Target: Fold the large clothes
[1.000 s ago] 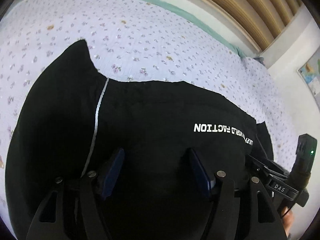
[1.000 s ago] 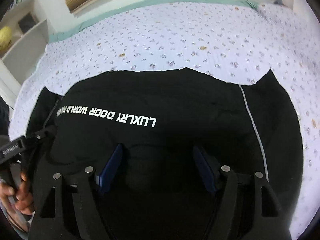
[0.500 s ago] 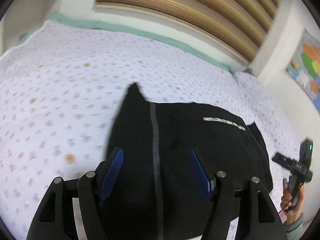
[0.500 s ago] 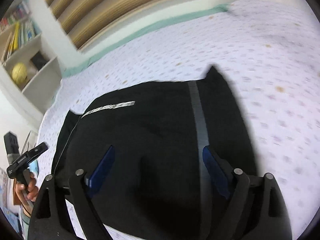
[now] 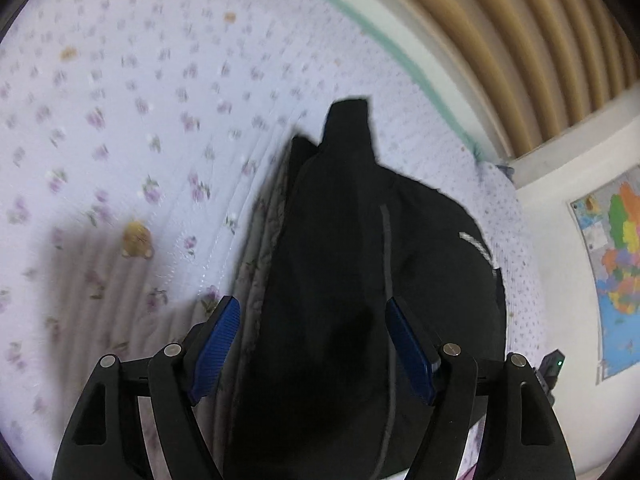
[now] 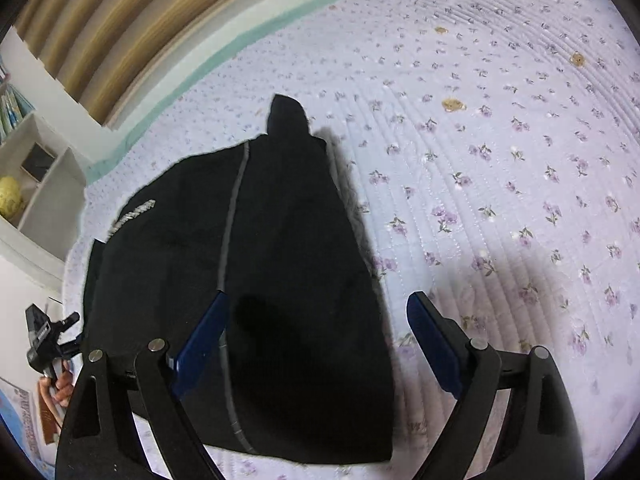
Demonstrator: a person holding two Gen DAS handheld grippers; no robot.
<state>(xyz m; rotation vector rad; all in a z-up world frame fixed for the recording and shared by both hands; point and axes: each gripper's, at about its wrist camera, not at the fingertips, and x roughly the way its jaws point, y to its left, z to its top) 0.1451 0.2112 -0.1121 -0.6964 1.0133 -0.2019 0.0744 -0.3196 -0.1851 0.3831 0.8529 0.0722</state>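
A black garment [image 5: 340,300] with a thin grey stripe and white lettering lies flat on the flowered bedspread [image 5: 120,140]. My left gripper [image 5: 312,344] is open, its blue pads either side of the garment's near left part, holding nothing. In the right wrist view the same garment [image 6: 260,260] lies with its right edge between the jaws. My right gripper [image 6: 316,344] is open and empty above that edge. The other gripper [image 6: 44,340] shows at the far left, held in a hand.
The bedspread [image 6: 500,160] stretches wide to the right of the garment. A slatted wooden headboard [image 6: 120,20] runs along the back. White shelves [image 6: 36,184] stand at the left. A map [image 5: 612,272] hangs on the right wall.
Both grippers have swung outward to the garment's two side edges and moved lower. The garment now looks narrower in each view. Both stay open.
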